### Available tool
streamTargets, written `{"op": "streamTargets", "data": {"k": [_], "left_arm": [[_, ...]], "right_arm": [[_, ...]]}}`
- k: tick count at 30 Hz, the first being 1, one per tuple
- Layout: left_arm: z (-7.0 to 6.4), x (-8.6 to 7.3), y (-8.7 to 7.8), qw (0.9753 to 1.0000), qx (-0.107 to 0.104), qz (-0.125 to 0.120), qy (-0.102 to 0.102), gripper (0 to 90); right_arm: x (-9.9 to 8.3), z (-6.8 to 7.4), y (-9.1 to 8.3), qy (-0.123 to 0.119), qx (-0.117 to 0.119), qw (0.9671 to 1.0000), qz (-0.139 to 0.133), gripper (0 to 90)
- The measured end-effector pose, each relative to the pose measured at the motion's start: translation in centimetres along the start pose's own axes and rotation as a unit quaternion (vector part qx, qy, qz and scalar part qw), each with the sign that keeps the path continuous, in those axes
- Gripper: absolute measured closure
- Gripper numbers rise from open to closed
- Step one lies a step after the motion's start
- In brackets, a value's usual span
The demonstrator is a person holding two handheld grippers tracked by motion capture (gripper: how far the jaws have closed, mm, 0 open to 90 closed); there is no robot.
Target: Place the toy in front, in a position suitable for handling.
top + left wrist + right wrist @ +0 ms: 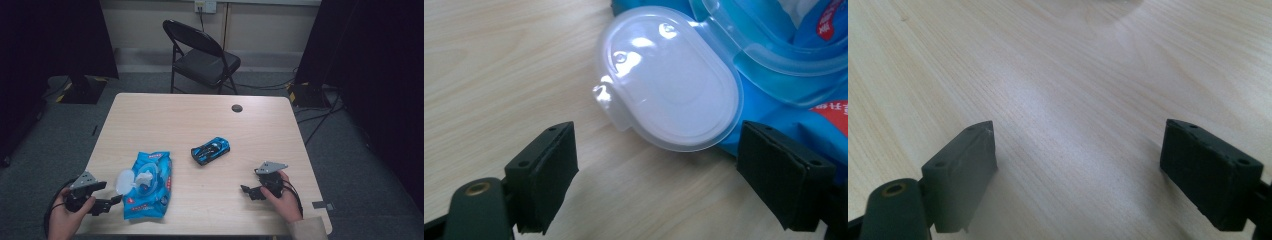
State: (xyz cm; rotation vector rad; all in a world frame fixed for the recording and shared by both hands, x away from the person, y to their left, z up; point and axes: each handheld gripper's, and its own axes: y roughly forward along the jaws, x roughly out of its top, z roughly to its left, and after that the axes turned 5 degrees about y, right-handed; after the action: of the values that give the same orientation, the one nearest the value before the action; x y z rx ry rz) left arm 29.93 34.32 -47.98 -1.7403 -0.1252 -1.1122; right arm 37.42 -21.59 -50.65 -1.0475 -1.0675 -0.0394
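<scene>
left tool (107, 202): jaws stood wide apart, empty, low over the desk (200, 120), just short of the wipes pack (148, 186). lid (669, 82): clear plastic, flipped fully open, lying flat beside the pack's left edge, between the jaws in the left gripper view. wipe (145, 177): white tuft stood up from the opening, not yet pulled. right tool (250, 190): jaws apart, empty, over bare wood, well apart from the pack. toy car (210, 149): blue, untouched, mid-desk. judged status: pack opened; drawing a wipe and any wiping remained.
</scene>
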Motion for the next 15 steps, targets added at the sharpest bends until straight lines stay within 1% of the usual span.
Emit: {"op": "streamTargets", "data": {"k": [2, 7, 8, 9, 10, 11, 12, 13, 14, 15], "left_arm": [[-0.4, 0.3, 0.4, 0.9999, 0.007, 0.007, 0.006, 15.6], [-0.4, 0.4, 0.0, 0.9999, 0.007, 0.002, 0.007, 16.2], [-0.7, 0.7, -0.3, 0.9998, 0.006, 0.008, 0.016, 16.2], [-0.7, 0.7, -0.3, 0.9998, 0.006, 0.008, 0.016, 16.4], [-1.2, 1.0, -0.6, 0.9993, 0.009, 0.017, 0.031, 17.0], [-1.5, 1.2, -0.7, 0.9991, 0.007, 0.02, 0.036, 17.0], [-1.5, 1.2, -0.7, 0.9991, 0.007, 0.02, 0.036, 17.8], [-1.6, 1.4, -0.8, 0.9989, 0.007, 0.023, 0.041, 18.5], [-2.1, 1.7, -1.0, 0.9992, -0.001, 0.013, 0.039, 18.0], [-2.3, 1.8, -1.1, 0.999, -0.006, 0.014, 0.042, 17.9]], "right_arm": [[0.0, 0.0, 0.0, 0.0, 0.0, 1.0, 0.0, 14.1], [0.0, 0.0, 0.0, 0.0, 0.0, 1.0, 0.0, 14.1], [0.0, 0.0, 0.0, 0.0, 0.0, 1.0, 0.0, 14.1], [0.0, 0.0, 0.0, 0.0, 0.0, 1.0, 0.0, 14.1], [0.0, 0.0, 0.0, 0.0, 0.0, 1.0, 0.0, 14.1], [0.0, 0.0, 0.0, 0.0, 0.0, 1.0, 0.0, 14.1], [0.0, 0.0, 0.0, 0.0, 0.0, 1.0, 0.0, 14.1], [0.0, 0.0, 0.0, 0.0, 0.0, 1.0, 0.0, 14.2], [0.0, 0.0, 0.0, 0.0, 0.0, 1.0, 0.0, 14.1], [0.0, 0.0, 0.0, 0.0, 0.0, 1.0, 0.0, 14.1]]}}
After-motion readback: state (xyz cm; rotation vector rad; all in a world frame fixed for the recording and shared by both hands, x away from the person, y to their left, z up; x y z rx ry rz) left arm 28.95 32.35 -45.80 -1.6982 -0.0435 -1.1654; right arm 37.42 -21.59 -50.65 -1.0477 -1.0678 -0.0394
